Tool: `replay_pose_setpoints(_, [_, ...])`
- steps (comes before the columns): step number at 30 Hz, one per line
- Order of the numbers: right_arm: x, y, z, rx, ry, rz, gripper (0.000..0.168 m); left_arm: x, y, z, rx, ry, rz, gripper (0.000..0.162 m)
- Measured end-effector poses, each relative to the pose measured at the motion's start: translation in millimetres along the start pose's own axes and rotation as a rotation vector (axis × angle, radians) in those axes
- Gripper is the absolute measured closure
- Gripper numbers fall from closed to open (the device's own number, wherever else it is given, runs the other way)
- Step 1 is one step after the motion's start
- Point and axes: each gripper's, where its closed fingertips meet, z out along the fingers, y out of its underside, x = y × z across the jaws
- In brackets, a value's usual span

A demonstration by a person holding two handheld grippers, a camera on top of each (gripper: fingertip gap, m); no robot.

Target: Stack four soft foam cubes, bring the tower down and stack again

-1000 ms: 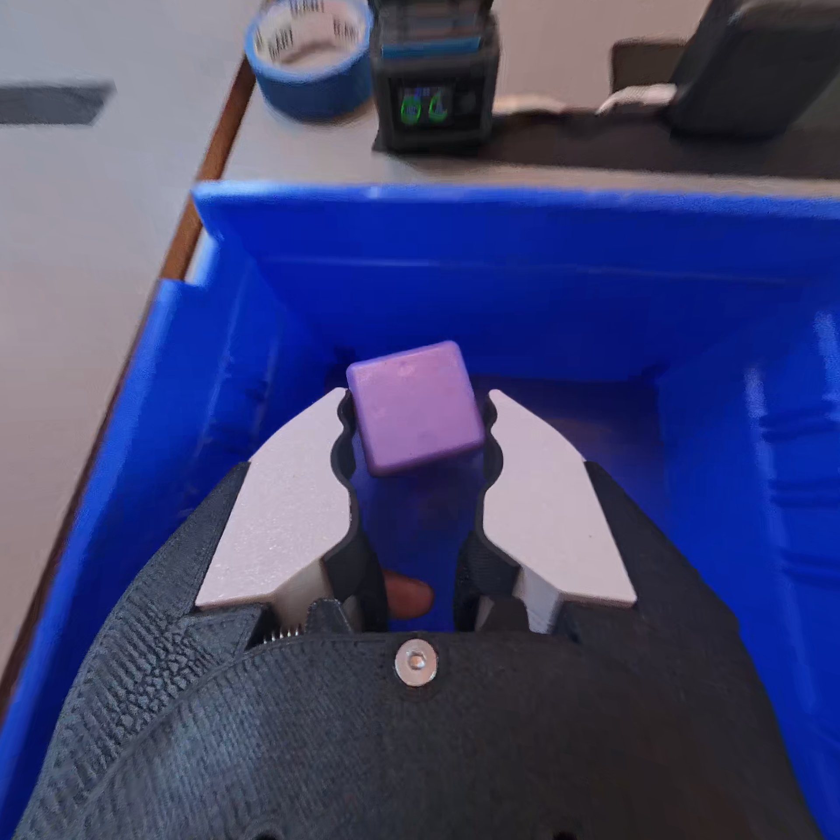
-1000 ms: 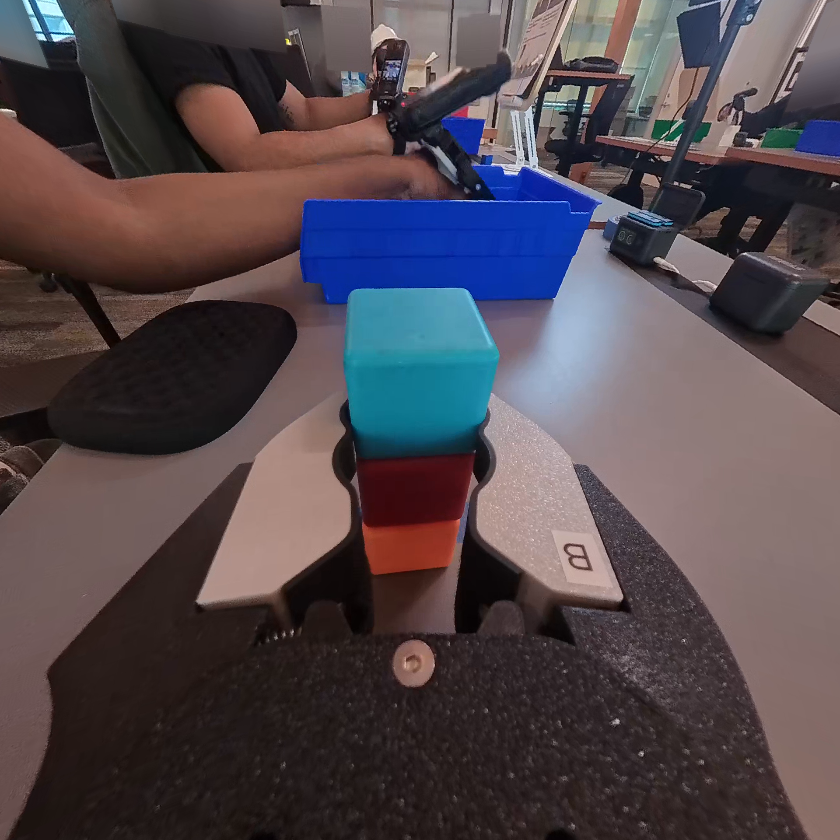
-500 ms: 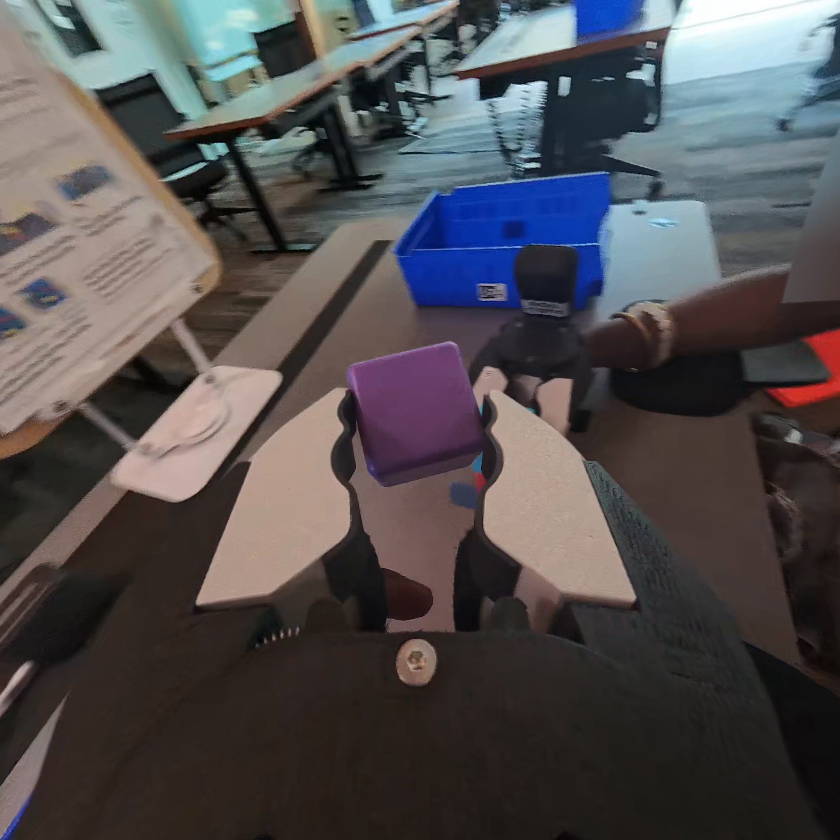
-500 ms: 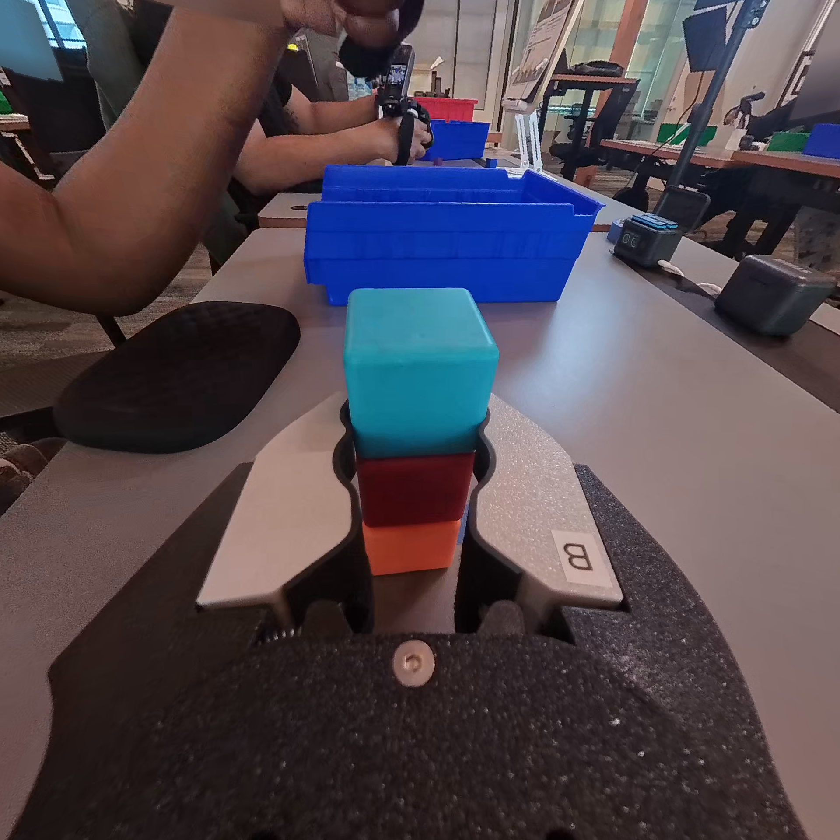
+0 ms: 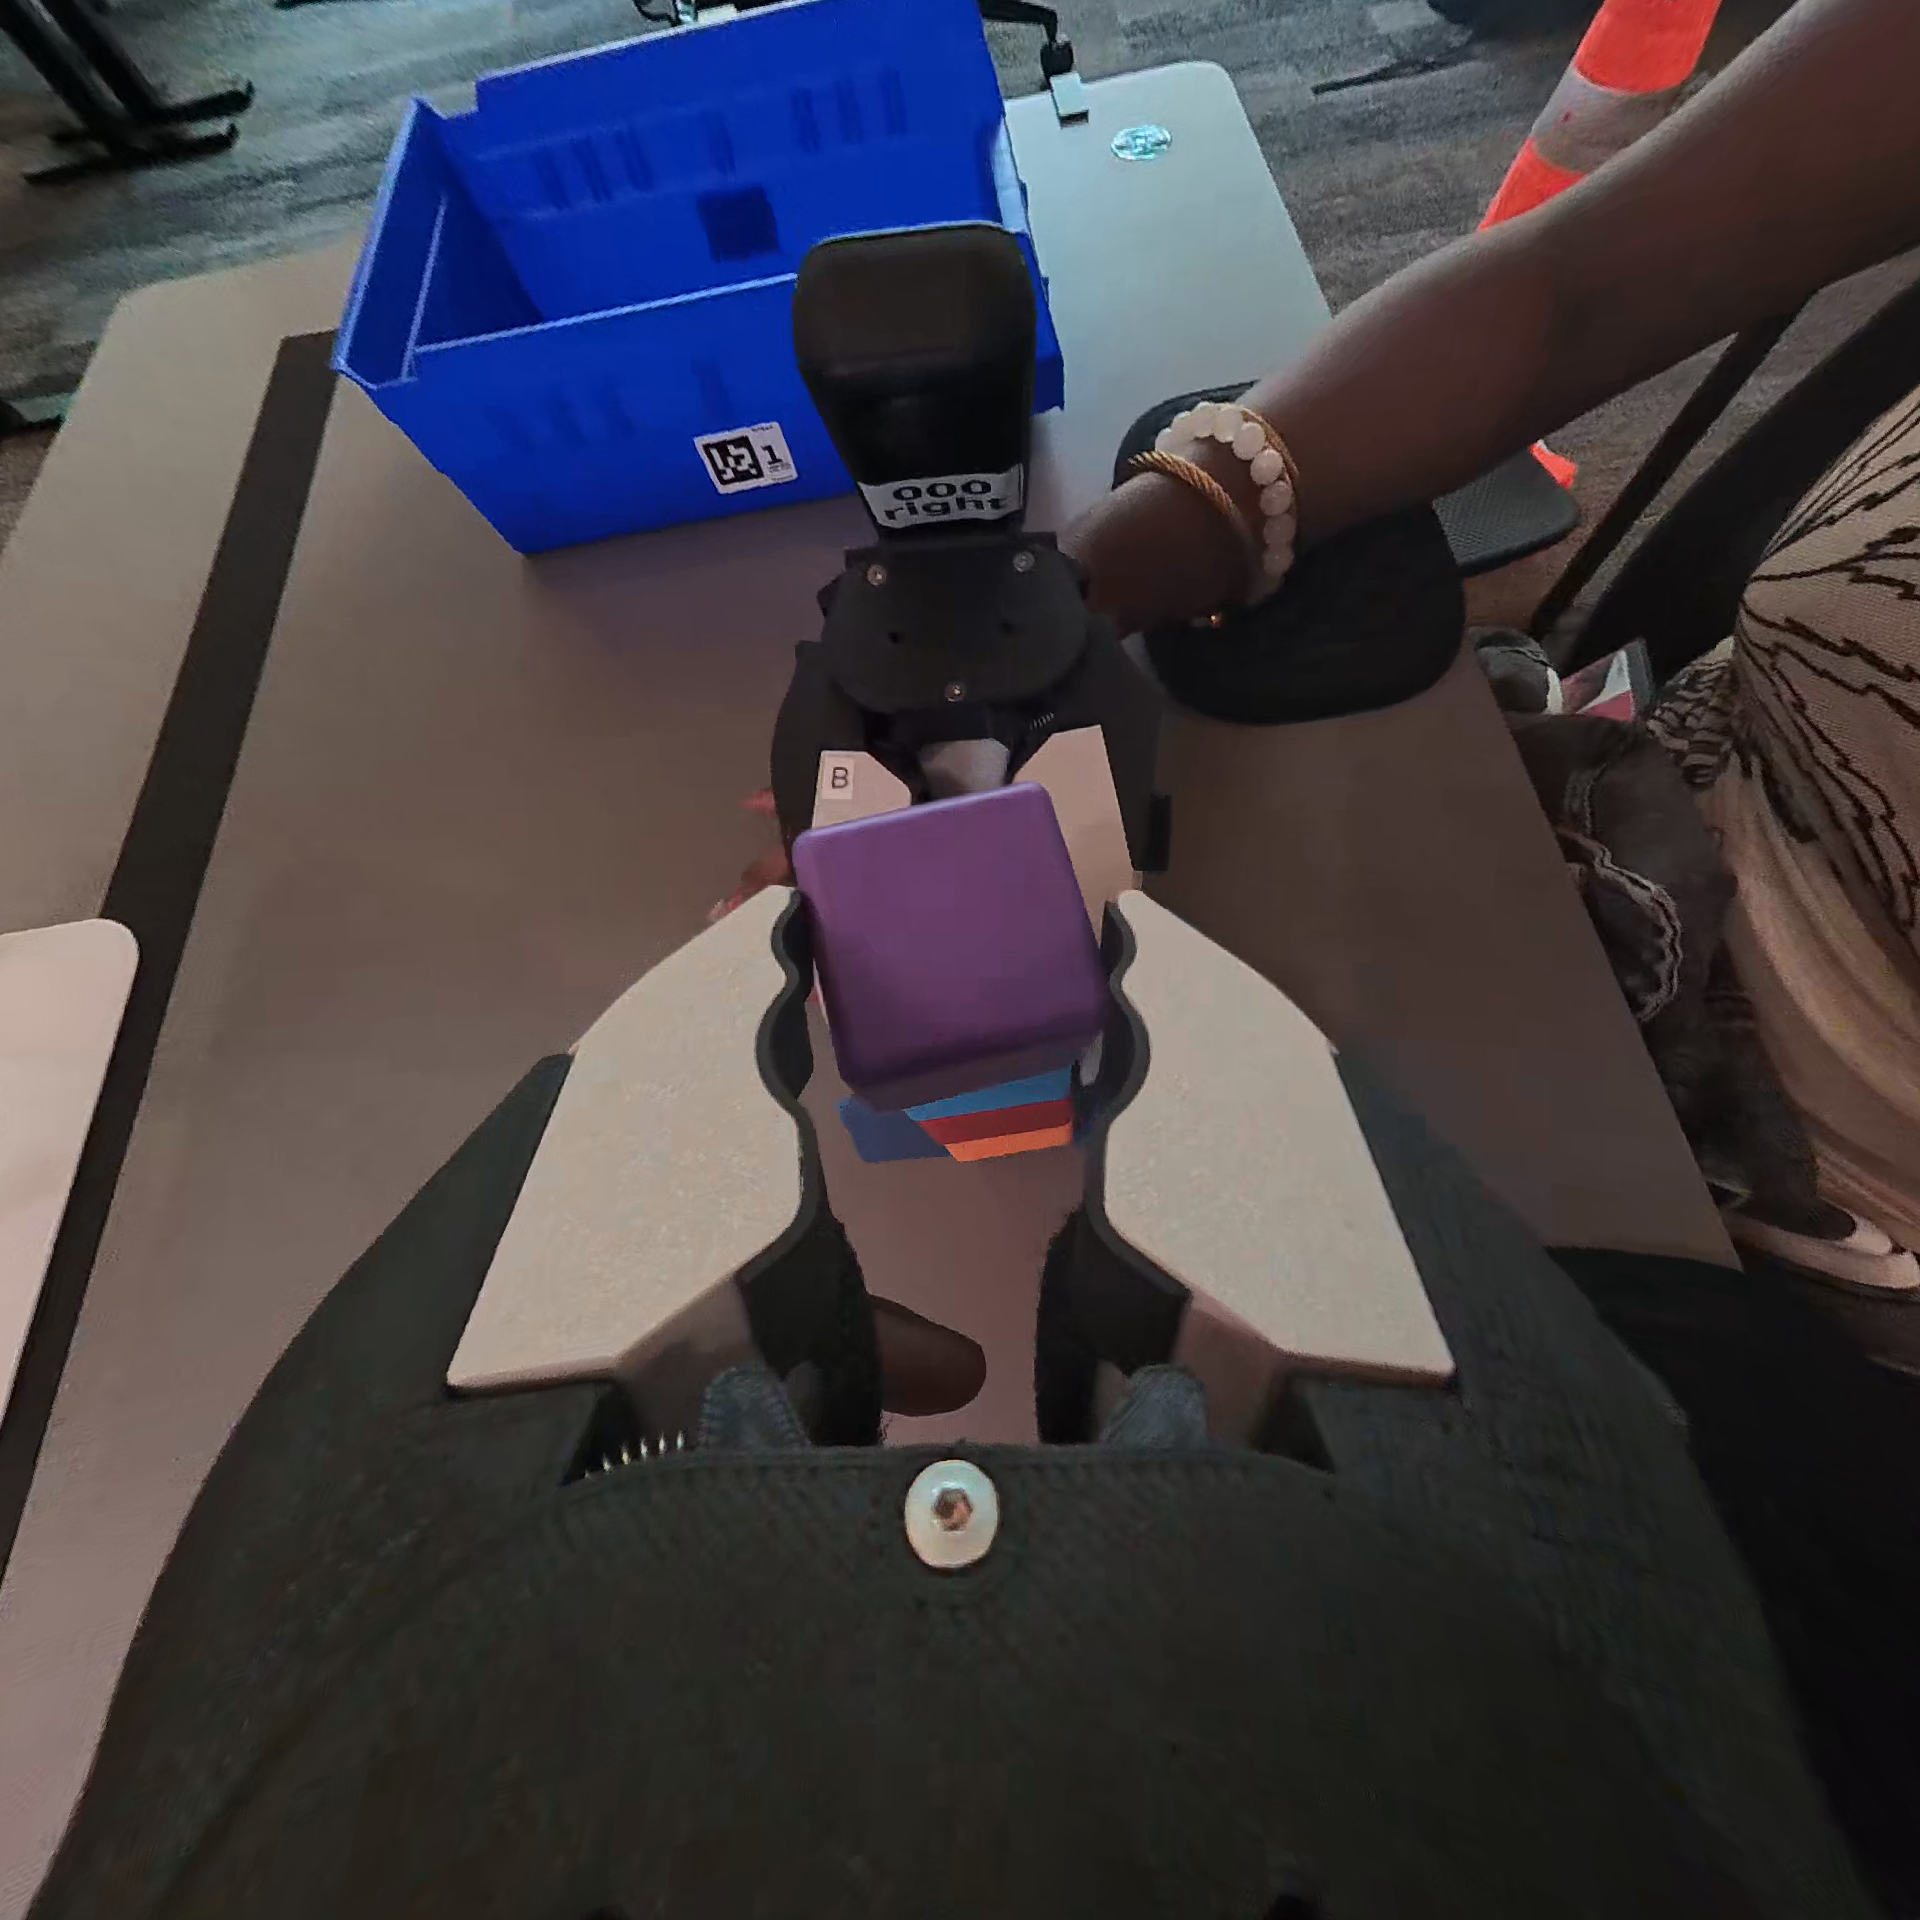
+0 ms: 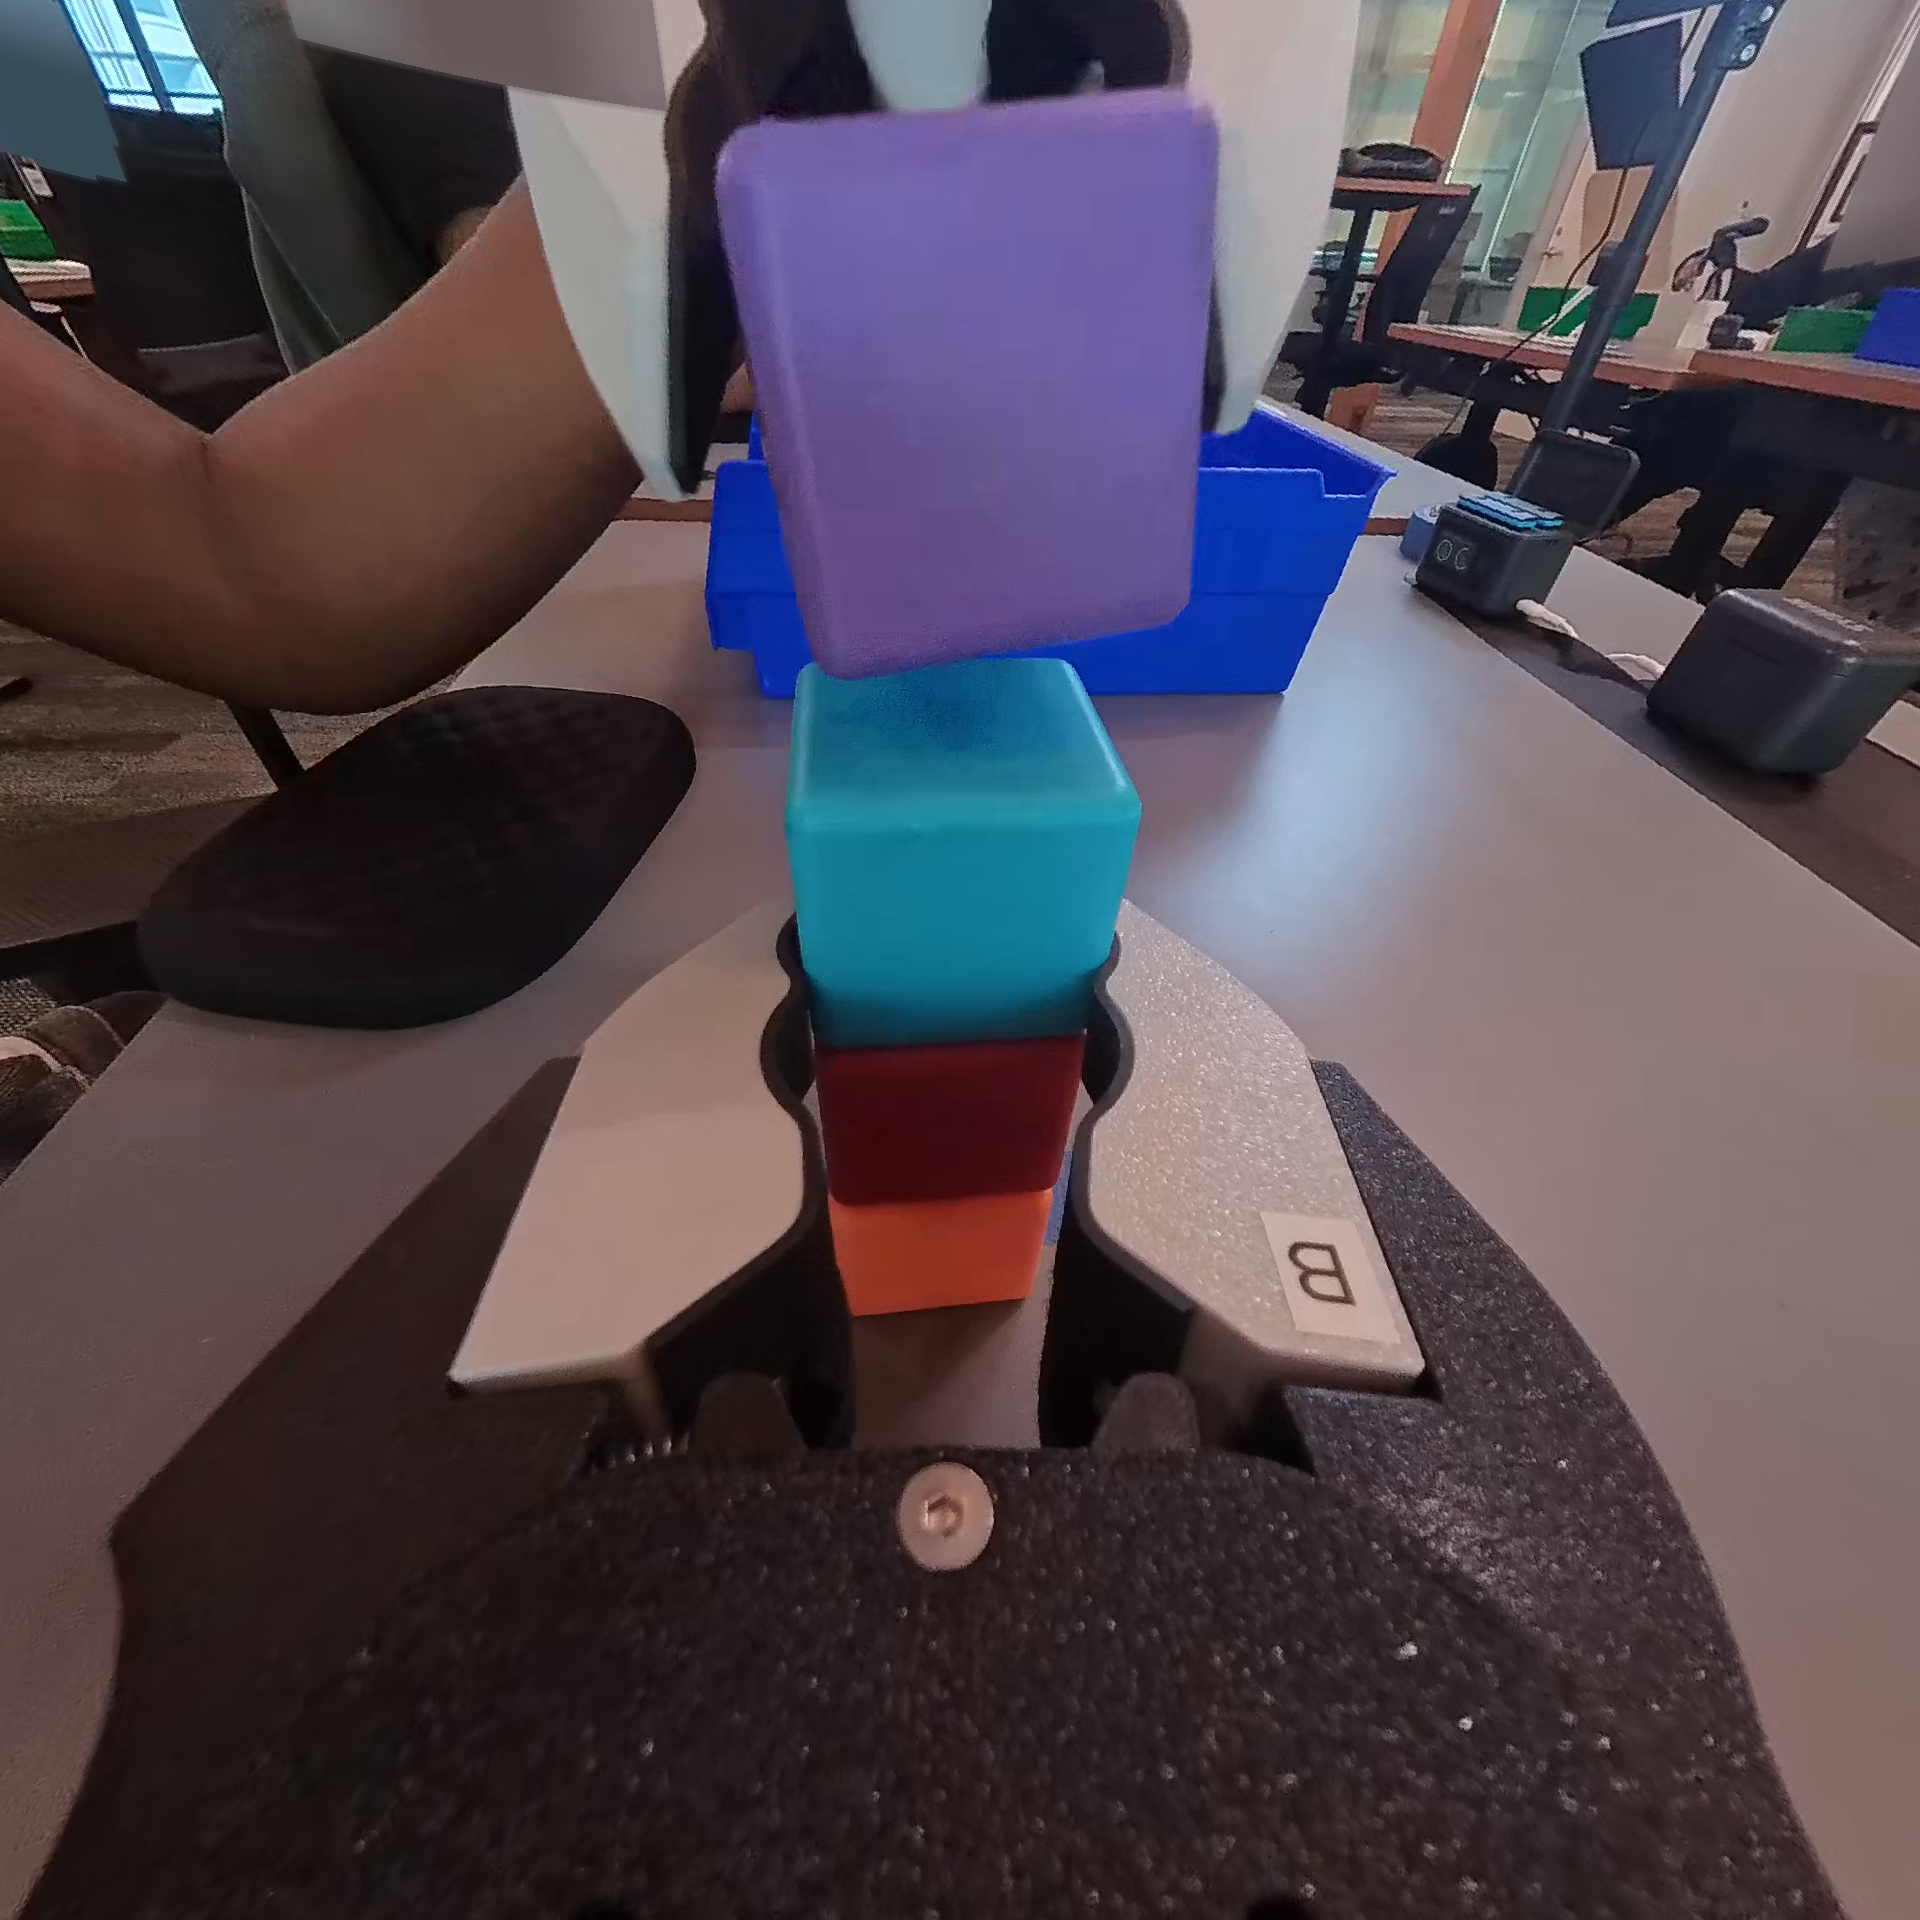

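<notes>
My left gripper [image 5: 951, 930] is shut on a purple foam cube [image 5: 951, 935] and holds it tilted just above a tower. In the right wrist view the purple cube [image 6: 977, 374] hangs over the teal cube [image 6: 956, 831], its lower edge at or just above the teal top. The teal cube sits on a dark red cube [image 6: 945, 1117], which sits on an orange cube [image 6: 935, 1257] on the grey table [image 6: 1455, 935]. My right gripper [image 6: 951, 966] is shut on the teal cube's lower part. It also shows in the left wrist view [image 5: 966, 821], behind the tower.
A blue bin [image 6: 1247, 582] stands behind the tower, and another blue bin [image 5: 582, 416] stands behind the right gripper. A black pad [image 6: 416, 852] lies left of the tower. Two dark devices [image 6: 1777, 675] sit at the right edge. A person's forearm [image 6: 312, 520] crosses at the left. About 7 cm separates my left fingertips from my right.
My left gripper has carried the purple cube out of the blue bin and over to just above the tower. The right gripper and the three stacked cubes have not moved.
</notes>
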Motion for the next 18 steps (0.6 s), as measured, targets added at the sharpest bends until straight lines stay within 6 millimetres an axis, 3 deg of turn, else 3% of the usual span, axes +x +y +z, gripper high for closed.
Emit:
replay_pose_setpoints(4, [-1, 0, 0, 0.0, 0.0, -0.005, 0.119, 2, 6, 6, -0.056, 0.051, -0.024, 0.109])
replay_pose_setpoints(16, [-1, 0, 0, -0.002, 0.004, -0.006, 0.119, 2, 2, 11, 0.042, 0.139, -0.064, 0.11])
replay_pose_setpoints(17, [-1, 0, 0, -0.007, 0.005, -0.009, 0.119, 1, 1, 11, 0.058, 0.12, -0.047, 0.109])
replay_pose_setpoints(18, [-1, 1, -1, -0.017, 0.0, -0.019, 0.119, -2, 0, 11, 0.086, 0.077, -0.034, 0.098])
